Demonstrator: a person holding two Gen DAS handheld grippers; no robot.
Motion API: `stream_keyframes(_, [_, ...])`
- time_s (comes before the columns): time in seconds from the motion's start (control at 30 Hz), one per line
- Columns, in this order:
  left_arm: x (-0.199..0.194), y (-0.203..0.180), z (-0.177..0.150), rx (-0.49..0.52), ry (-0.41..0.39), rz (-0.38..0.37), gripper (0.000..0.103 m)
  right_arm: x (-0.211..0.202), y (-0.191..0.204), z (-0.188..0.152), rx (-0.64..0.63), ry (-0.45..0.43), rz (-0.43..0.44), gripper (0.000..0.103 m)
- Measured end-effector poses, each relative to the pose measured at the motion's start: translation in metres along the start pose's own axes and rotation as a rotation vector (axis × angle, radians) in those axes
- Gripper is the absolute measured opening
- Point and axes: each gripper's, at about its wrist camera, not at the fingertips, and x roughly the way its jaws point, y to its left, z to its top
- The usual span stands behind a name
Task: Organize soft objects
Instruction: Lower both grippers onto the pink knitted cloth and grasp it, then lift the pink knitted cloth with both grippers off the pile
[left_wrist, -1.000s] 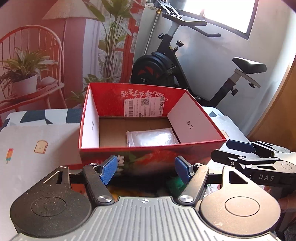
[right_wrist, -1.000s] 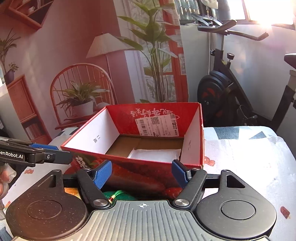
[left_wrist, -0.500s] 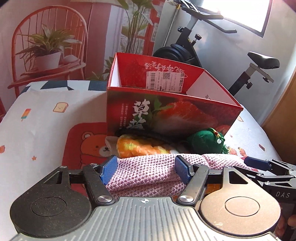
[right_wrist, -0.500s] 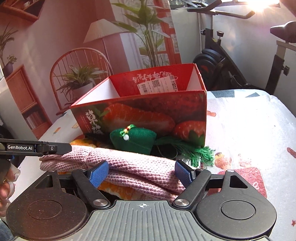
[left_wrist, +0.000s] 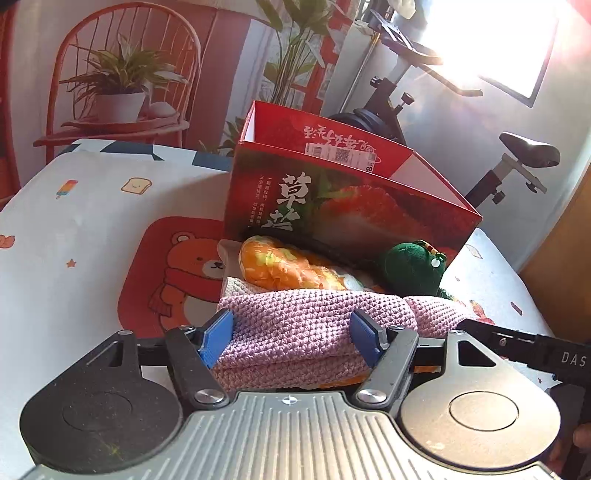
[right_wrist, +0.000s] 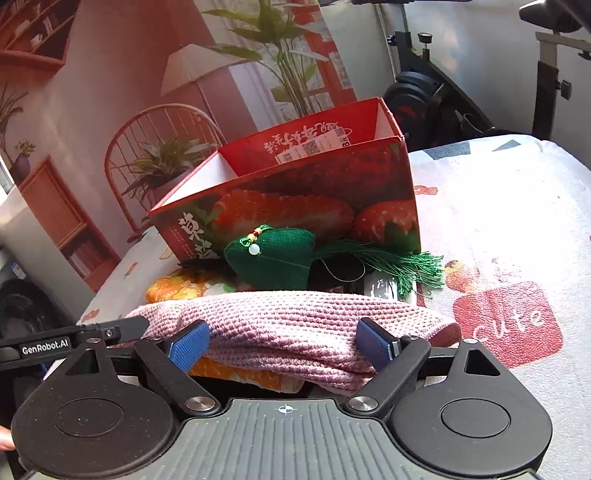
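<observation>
Sorting barely begun: soft things heaped before the strawberry box (left_wrist: 351, 206).

Left gripper (left_wrist: 291, 338) and right gripper (right_wrist: 284, 345) both spread wide around the folded pink knit (left_wrist: 314, 332), jaws released, nothing clamped. Orange patterned bundle (left_wrist: 277, 266) and green tasselled pouch (right_wrist: 273, 260) lying just behind the knit, against the box front, all on the cartoon-print desk (left_wrist: 92, 221). Box interior hidden from here. Judged left to do: grasping the knit, lifting it into the box, then the rest of the pile.
</observation>
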Motion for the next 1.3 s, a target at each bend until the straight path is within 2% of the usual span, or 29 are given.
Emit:
stream_keyframes(0.13, [-0.003,0.001,-0.004,-0.014,0.001,-0.007,0.072,-0.003,-0.005,0.003,0.042,-0.033,-0.007,0.091])
stream_keyframes(0.23, [-0.003,0.004,-0.003,-0.034,0.008,-0.013,0.075,0.003,-0.01,0.001,0.058,-0.006,-0.035,0.091])
stream_keyframes(0.4, [0.002,0.004,-0.008,-0.044,0.025,-0.012,0.076,0.009,-0.012,-0.004,0.072,0.017,-0.03,0.09])
stream_keyframes(0.63, [0.001,0.003,-0.01,-0.051,0.031,-0.027,0.076,0.013,-0.011,-0.008,0.065,0.038,-0.021,0.083])
stream_keyframes(0.8, [0.001,0.0,-0.011,-0.045,0.035,-0.036,0.075,0.013,-0.009,-0.008,0.056,0.048,-0.004,0.073])
stream_keyframes(0.93, [0.001,0.0,-0.01,-0.031,0.035,-0.041,0.066,0.012,-0.008,-0.008,0.055,0.057,0.023,0.06])
stream_keyframes(1.13, [-0.004,-0.005,-0.011,0.004,0.03,-0.022,0.05,0.009,-0.002,-0.007,0.032,0.063,0.037,0.049])
stream_keyframes(1.3, [-0.016,-0.012,-0.007,0.045,-0.016,-0.007,0.036,-0.001,0.009,-0.001,-0.02,0.032,0.052,0.034])
